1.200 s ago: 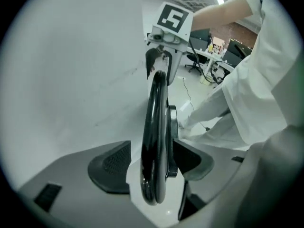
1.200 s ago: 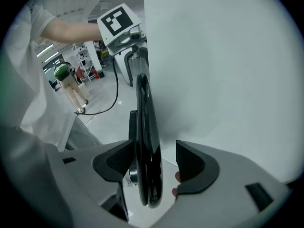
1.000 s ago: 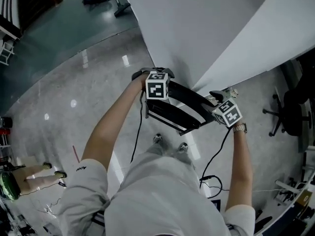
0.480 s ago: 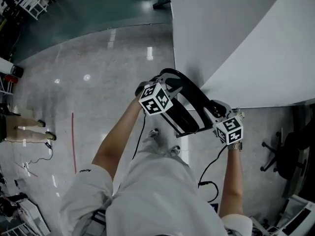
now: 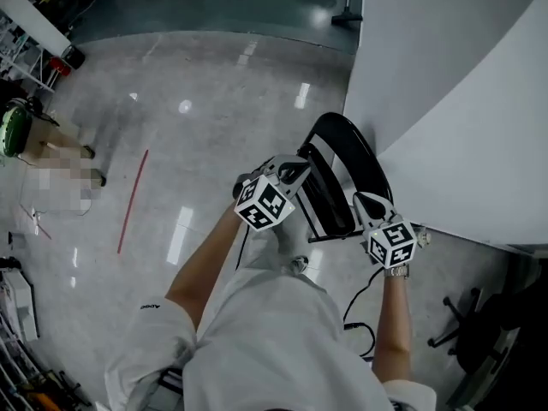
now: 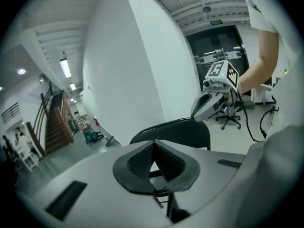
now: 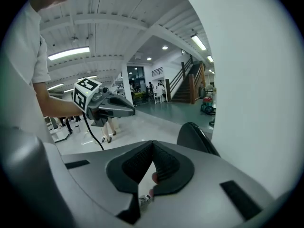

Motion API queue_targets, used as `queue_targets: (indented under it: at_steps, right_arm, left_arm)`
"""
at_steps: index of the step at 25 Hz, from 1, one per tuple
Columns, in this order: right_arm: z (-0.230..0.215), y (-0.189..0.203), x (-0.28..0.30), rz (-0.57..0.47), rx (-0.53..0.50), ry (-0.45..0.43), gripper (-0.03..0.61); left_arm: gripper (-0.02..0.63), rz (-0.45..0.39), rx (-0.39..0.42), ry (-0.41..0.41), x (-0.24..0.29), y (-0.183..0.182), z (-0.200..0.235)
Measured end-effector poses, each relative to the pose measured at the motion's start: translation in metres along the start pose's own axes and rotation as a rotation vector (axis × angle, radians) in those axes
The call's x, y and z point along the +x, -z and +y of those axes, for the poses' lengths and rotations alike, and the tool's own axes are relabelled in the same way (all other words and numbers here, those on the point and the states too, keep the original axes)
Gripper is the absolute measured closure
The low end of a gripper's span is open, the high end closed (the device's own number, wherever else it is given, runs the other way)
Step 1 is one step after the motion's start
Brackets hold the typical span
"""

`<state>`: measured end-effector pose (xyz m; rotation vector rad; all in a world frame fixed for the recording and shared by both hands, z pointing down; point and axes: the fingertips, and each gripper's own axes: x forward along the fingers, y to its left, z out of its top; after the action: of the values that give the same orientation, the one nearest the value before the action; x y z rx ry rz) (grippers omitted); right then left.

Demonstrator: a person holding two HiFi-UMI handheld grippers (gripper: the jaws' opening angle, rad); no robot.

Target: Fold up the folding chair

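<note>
The black folding chair [image 5: 341,159] stands folded flat, leaning against the white wall [image 5: 445,101]. My left gripper [image 5: 292,170] hovers by the chair's left edge. Its jaws have just closed and are shut with nothing between them. My right gripper [image 5: 363,202] hovers at the chair's right side; its jaws have also just closed and are empty. In the left gripper view the chair's backrest [image 6: 175,129] lies beyond the shut jaws [image 6: 153,146], with the right gripper [image 6: 206,103] above it. The right gripper view shows the chair's rounded top [image 7: 194,137] past its shut jaws [image 7: 153,148] and the left gripper [image 7: 114,108] to the left.
Glossy grey floor [image 5: 197,101] spreads to the left, crossed by a red line [image 5: 133,199]. Another person [image 5: 51,148] stands at the far left. An office chair [image 5: 475,332] sits at the lower right. Cables trail by my feet [image 5: 295,264].
Both grippers have let go of the chair, drawn back a little and shut. The chair now leans narrower and more upright against the wall. The head view has swung left.
</note>
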<state>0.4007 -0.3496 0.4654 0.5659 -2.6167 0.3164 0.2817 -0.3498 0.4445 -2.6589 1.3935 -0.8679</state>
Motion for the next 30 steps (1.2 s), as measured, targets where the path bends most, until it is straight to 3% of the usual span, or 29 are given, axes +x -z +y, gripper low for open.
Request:
queue_targets:
  at_steps: [6, 9, 16, 23, 28, 30]
  right_arm:
    - [0.055, -0.015, 0.028, -0.079, 0.093, -0.121, 0.574]
    - [0.087, -0.025, 0.043, -0.090, 0.091, -0.156, 0.574]
    - [0.176, -0.046, 0.078, -0.082, 0.047, -0.283, 0.574]
    - [0.285, -0.066, 0.121, -0.096, 0.090, -0.353, 0.574]
    - [0.369, -0.067, 0.147, -0.065, 0.004, -0.416, 0.574]
    - [0.401, -0.070, 0.155, -0.059, -0.020, -0.446, 0.574]
  left_arm:
    - [0.603, -0.064, -0.348, -0.222, -0.078, 0.036, -0.002]
    - [0.603, -0.103, -0.459, -0.342, -0.120, 0.052, 0.003]
    - [0.603, -0.117, -0.563, -0.516, -0.195, 0.098, 0.017]
    - [0.603, -0.119, -0.694, -0.667, -0.304, 0.157, 0.013]
    - [0.603, -0.154, -0.796, -0.748, -0.374, 0.206, 0.007]
    - [0.603, -0.158, -0.800, -0.781, -0.400, 0.217, 0.008]
